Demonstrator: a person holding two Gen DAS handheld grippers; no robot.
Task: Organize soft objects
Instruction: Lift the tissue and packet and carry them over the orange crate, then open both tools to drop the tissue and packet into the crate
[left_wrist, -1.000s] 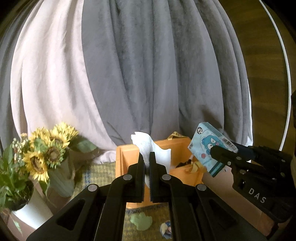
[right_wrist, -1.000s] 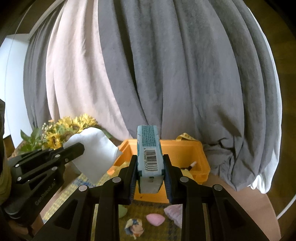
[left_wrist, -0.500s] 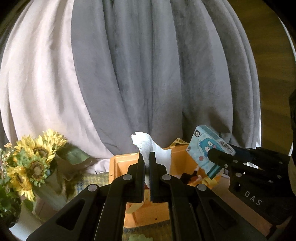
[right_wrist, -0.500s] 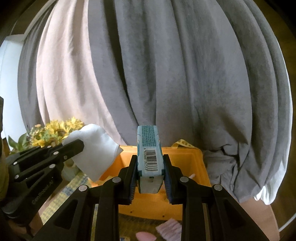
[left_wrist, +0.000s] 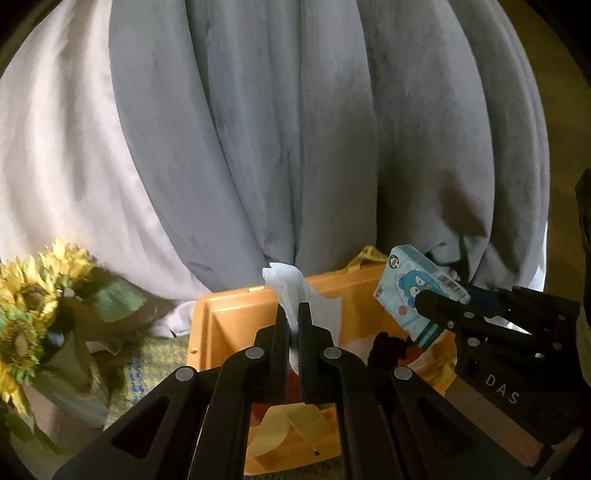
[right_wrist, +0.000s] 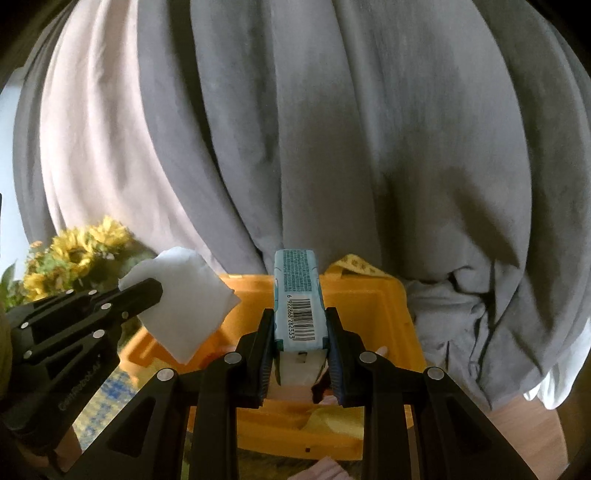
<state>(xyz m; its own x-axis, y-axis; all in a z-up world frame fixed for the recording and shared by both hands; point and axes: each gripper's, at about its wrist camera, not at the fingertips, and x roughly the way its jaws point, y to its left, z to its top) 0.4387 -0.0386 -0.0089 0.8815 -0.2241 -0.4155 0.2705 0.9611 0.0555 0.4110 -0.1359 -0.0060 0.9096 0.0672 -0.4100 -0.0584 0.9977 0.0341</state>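
My left gripper (left_wrist: 294, 314) is shut on a white folded tissue (left_wrist: 291, 291), which sticks up above the fingertips over the orange bin (left_wrist: 236, 314). In the right wrist view the same tissue (right_wrist: 184, 314) hangs from the left gripper (right_wrist: 155, 291) over the bin's left corner. My right gripper (right_wrist: 300, 325) is shut on a light-blue tissue pack (right_wrist: 298, 291) with a barcode, held upright over the orange bin (right_wrist: 388, 314). The left wrist view shows that pack (left_wrist: 413, 291), with a blue cartoon figure, in the right gripper (left_wrist: 436, 306) above the bin's right side.
Grey and pale pink curtains (right_wrist: 332, 147) hang close behind the bin. A vase of sunflowers (left_wrist: 29, 314) stands left of it on a woven mat (left_wrist: 155, 362). Yellow and dark soft items (left_wrist: 288, 432) lie inside the bin. A pink item (right_wrist: 325, 469) lies on the mat in front.
Both grippers have moved forward toward the bin, which now looks larger and nearer. The sunflowers have slid to the left edge. Both grips stay the same.
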